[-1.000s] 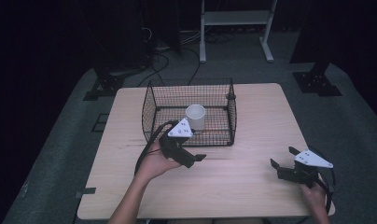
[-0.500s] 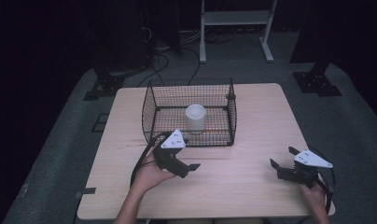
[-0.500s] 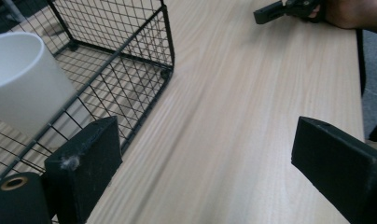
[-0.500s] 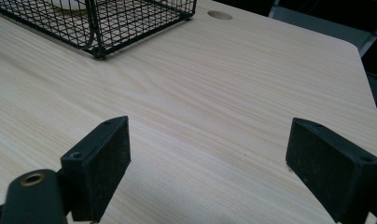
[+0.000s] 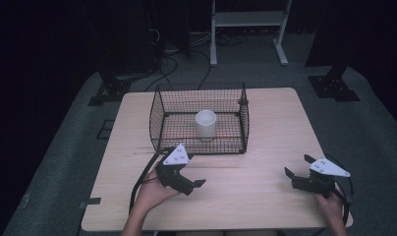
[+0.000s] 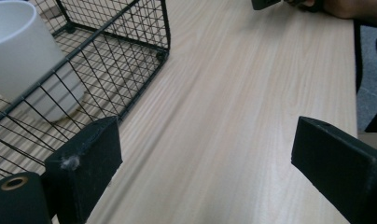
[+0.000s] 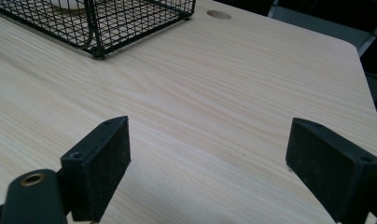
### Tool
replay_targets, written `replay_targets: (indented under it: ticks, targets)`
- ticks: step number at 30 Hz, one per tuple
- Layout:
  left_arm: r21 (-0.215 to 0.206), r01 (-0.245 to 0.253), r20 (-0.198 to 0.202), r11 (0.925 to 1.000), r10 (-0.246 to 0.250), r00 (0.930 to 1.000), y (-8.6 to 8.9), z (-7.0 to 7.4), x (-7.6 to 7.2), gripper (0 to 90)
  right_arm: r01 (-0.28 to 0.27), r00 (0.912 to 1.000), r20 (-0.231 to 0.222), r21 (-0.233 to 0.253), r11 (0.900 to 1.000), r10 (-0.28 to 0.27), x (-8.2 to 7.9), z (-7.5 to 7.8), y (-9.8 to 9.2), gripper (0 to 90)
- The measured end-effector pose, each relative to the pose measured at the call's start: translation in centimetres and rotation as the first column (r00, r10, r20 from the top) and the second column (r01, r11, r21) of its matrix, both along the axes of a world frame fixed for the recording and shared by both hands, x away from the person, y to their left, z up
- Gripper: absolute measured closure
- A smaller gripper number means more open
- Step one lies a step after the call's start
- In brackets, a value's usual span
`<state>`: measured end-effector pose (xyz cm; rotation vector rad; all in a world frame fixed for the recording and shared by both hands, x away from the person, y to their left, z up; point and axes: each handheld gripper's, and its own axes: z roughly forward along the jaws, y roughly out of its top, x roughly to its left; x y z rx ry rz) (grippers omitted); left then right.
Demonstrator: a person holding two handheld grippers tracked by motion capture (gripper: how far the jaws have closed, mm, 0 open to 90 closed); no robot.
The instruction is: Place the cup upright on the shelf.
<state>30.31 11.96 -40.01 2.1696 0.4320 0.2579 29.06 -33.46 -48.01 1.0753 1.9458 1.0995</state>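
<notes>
The left gripper (image 5: 190, 181), jaws wide and empty, has drawn back from the wire basket (image 5: 159, 115). Its own view shows the white cup (image 6: 23, 56) inside, beyond its left jaw. The right gripper (image 5: 297, 170), equally wide, hasn't moved.

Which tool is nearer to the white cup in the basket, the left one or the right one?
Left. The left tool sits just outside the wire basket holding the white cup; the right tool is far off, near the table's right edge.
</notes>
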Motion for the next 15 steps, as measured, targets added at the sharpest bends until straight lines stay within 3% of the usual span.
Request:
replay_targets:
  ticks: [6, 8, 15]
  targets:
    - [0.016, -0.022, 0.009, 0.9996, 0.022, 0.9997, 0.5, -1.0, -0.9, 7.7, 0.001, 1.0000, 0.002, -0.002, 1.000, -0.001, 0.0, 0.0, 0.0, 13.1]
    - [-0.001, -0.028, 0.012, 0.9996, 0.028, 0.9995, 0.9, -1.4, -1.1, 7.7, 0.001, 1.0000, 0.003, -0.004, 1.000, -0.001, 0.0, 0.0, 0.0, 13.1]
    - [0.029, -0.035, -0.004, 0.9990, 0.035, 0.9994, 1.1, -2.4, -1.5, 7.7, -0.012, 0.9999, 0.008, -0.005, 1.000, 0.012, -0.1, 0.0, 0.1, 13.1]
